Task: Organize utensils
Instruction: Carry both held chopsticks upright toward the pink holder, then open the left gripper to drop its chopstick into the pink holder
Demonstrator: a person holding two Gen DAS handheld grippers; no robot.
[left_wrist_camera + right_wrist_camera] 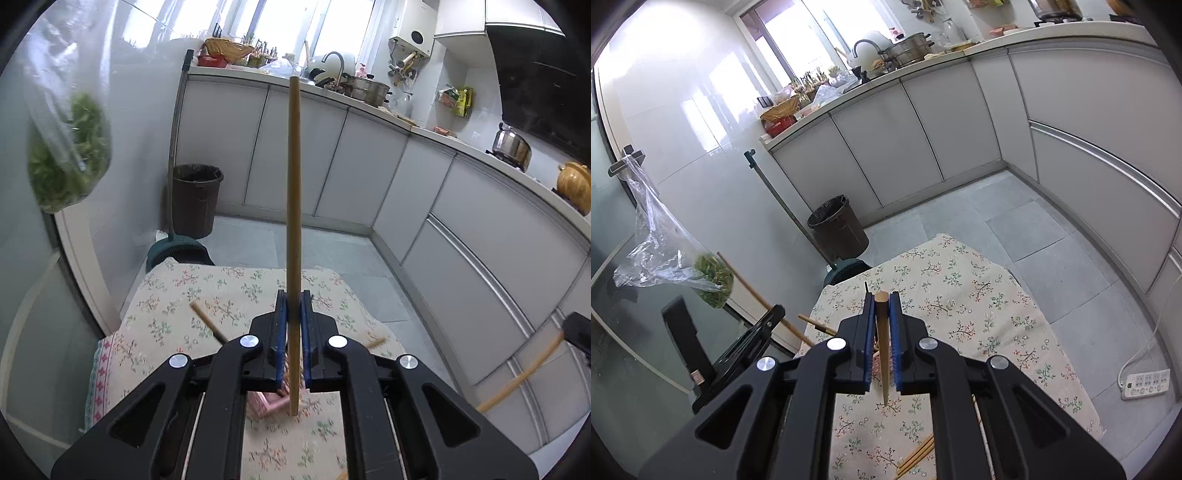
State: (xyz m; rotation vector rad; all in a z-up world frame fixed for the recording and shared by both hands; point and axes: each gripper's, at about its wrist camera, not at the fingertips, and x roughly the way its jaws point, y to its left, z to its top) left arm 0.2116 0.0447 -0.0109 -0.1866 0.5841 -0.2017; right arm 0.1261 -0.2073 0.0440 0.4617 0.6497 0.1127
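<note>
A floral-clothed bench [979,314] is seen below. The left tongs [294,325] are clenched on a chopstick [294,221] pointing toward 12 o'clock; the right tongs [882,332] are clenched on another chopstick [882,347]. Loose chopsticks [916,458] lie at 6 o'clock.

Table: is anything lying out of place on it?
Yes. Loose chopsticks lie scattered on the floral cloth: one slants at the left, and a few lie askew near the front. Each tool, left and right, holds one chopstick.
</note>
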